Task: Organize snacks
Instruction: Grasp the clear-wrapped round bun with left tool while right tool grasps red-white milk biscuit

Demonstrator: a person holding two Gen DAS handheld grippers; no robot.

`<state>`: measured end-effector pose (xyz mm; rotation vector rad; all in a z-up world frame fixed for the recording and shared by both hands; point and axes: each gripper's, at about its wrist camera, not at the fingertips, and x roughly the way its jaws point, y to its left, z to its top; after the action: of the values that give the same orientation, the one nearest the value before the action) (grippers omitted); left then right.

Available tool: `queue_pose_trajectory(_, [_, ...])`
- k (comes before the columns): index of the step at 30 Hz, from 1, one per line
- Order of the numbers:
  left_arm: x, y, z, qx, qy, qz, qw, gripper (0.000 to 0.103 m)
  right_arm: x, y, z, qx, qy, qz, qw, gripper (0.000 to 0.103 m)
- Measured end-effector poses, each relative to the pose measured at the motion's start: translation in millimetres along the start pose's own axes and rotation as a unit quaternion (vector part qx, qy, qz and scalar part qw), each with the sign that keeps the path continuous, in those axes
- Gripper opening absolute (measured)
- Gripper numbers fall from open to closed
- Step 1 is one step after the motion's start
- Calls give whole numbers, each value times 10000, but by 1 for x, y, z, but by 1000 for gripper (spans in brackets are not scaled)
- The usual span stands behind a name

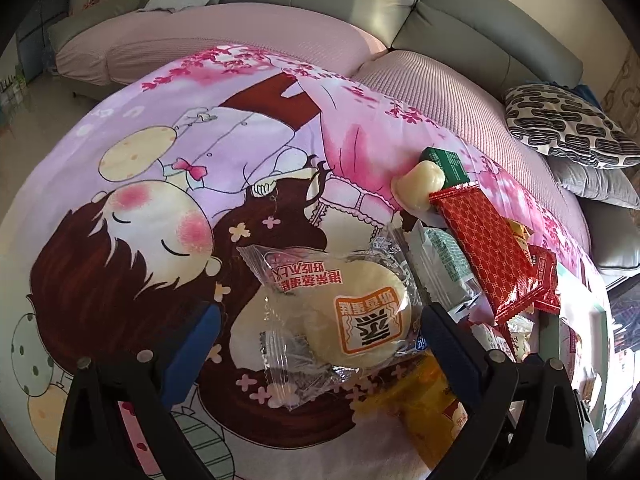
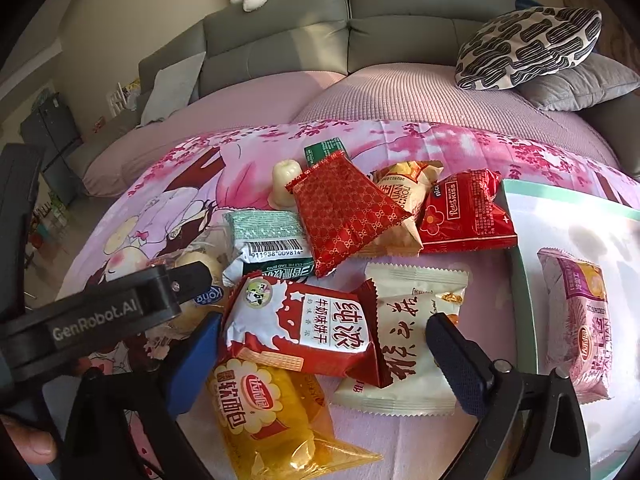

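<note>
Pink cartoon-printed cloth (image 1: 168,184) covers the tabletop, and to my left side it lies bare and wide, running out to the far edge where the pink sofa cushion (image 1: 224,44) begins. To the right the snacks crowd together, leaving little room.

My left gripper (image 1: 320,344) has its fingers (image 1: 192,356) spread wide, holding nothing. The steamed cake in clear wrap (image 1: 352,308) lies flat between them, nearer the right finger, its crimped ends pointing up-left and down-left in the left wrist view, so its long axis runs roughly along my reach. A yellow bread pack (image 1: 416,408) lies just under its near right edge.

My right gripper (image 2: 324,356) is also spread open and empty. Between its fingers (image 2: 460,360) sit the red-and-white milk biscuit pack (image 2: 304,332) overlapping a white pastry pack (image 2: 412,344), whose long axis runs near to far. The same yellow bread pack (image 2: 272,412) points toward me by the left finger. At right, a pale tray (image 2: 520,280) with a green rim holds a pink wrapped cake (image 2: 580,320); its near edge stands just beside my right finger. Beyond, a red patterned packet (image 2: 344,212) tops the pile.
</note>
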<state>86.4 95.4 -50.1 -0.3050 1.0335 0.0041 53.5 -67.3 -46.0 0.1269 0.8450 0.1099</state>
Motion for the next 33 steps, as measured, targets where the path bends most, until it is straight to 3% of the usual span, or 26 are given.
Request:
queue_pose_trajectory(6, [3, 10, -1, -407, 113, -183, 9989, 97, -2, -1, 0, 12, 17, 85, 10000, 71])
queue_pose_trajectory(10, [0, 7, -2, -395, 92, -377, 9985, 73, -3, -5, 0, 77, 18, 123, 9999, 69])
queue_pose_trajectory(15, [-1, 6, -1, -390, 66, -409, 9984, 65, -5, -6, 1, 87, 19, 127, 9999, 68])
queue_pose_trajectory(33, [-23, 10, 2, -417, -258, -337, 9982, 57, -19, -10, 3, 90, -136, 186, 9997, 66])
